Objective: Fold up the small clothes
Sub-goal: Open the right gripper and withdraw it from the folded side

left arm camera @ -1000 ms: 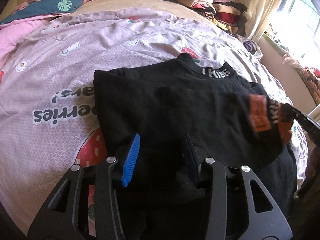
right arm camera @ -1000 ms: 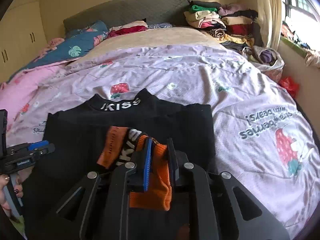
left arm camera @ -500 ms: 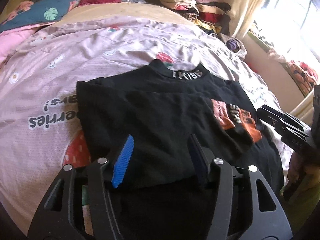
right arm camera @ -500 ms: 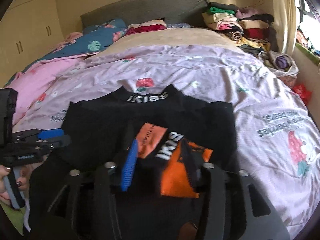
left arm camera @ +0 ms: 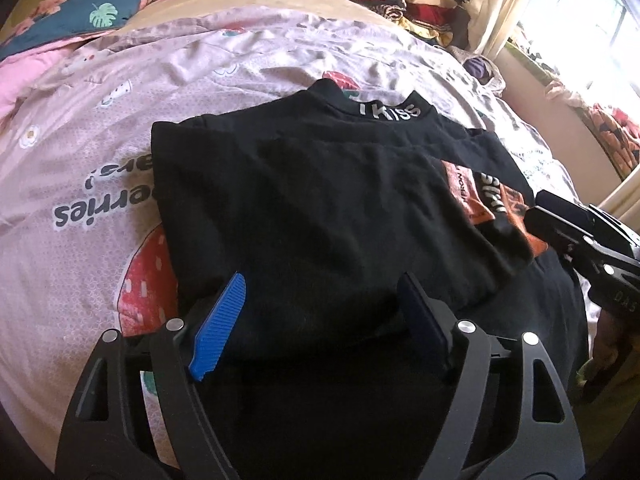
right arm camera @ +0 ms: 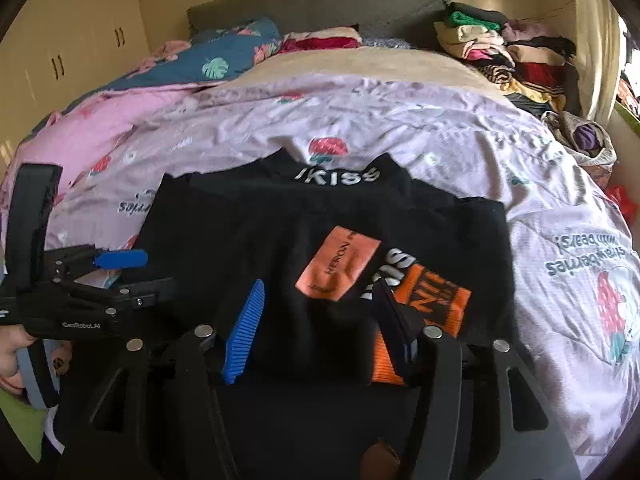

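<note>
Black top [left arm camera: 320, 200] lies flat on the bed [left arm camera: 100, 128], sides and orange-cuffed sleeve [right arm camera: 420, 300] folded in. Left gripper [left arm camera: 320, 312] and right gripper [right arm camera: 320, 320] opening, gripping nothing. Judging: final bottom-to-collar fold remains.

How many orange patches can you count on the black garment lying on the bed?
2. A paler orange label lies near the middle of the black garment; a brighter orange cuff lies to its right, partly hidden behind the right hand-held gripper. Folds may hide more.
</note>
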The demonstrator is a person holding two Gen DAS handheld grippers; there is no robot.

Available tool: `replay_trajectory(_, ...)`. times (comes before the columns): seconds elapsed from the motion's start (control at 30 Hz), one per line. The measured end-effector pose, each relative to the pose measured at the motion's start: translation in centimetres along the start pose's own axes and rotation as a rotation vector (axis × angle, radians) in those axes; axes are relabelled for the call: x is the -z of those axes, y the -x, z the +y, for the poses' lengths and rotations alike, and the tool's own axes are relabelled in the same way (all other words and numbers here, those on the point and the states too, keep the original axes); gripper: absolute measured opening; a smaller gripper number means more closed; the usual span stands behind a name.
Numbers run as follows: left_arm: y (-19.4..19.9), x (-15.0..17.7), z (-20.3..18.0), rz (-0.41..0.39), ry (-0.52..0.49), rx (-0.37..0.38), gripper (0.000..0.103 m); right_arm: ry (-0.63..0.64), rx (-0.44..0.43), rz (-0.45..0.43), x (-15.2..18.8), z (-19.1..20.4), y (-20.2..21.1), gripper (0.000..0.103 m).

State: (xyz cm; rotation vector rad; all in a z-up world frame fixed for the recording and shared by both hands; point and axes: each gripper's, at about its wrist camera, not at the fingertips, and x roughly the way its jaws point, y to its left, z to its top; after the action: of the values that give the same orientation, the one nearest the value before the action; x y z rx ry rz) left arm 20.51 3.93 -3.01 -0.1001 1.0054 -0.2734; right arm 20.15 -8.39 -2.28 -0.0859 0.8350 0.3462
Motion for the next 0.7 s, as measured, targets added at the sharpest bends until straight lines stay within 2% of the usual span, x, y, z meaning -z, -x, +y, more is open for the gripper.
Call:
replay_trajectory(0.13,0.3,0.1,0.1,-0.004,0.004,0.008,0.070,0.009,0.007,0.047,0.5,0.3,-1.4,0.055)
replay_trajectory(0.23,0.5,0.1,0.3,-0.006,0.010,0.016,0.070,0.004,0.045,0.090,1.0,-0.2,-2.7,0.058)
replay_trajectory(0.3,0.4,0.1,0.3,-0.006,0.009,0.016,0.070,-0.012,0.069,0.115,1.5,-0.8,-3.6,0.063)
replay_trajectory(0.57,0.8,0.1,0.2,-0.008,0.006,0.015,0.070,-0.051,0.037,0.071,1.6,-1.5,-2.3,0.065)
replay_trajectory(0.7,1.2,-0.1,0.2,-0.015,0.012,0.016,0.071,-0.067,0.027,0.036,1.6,-1.5,-1.2,0.070)
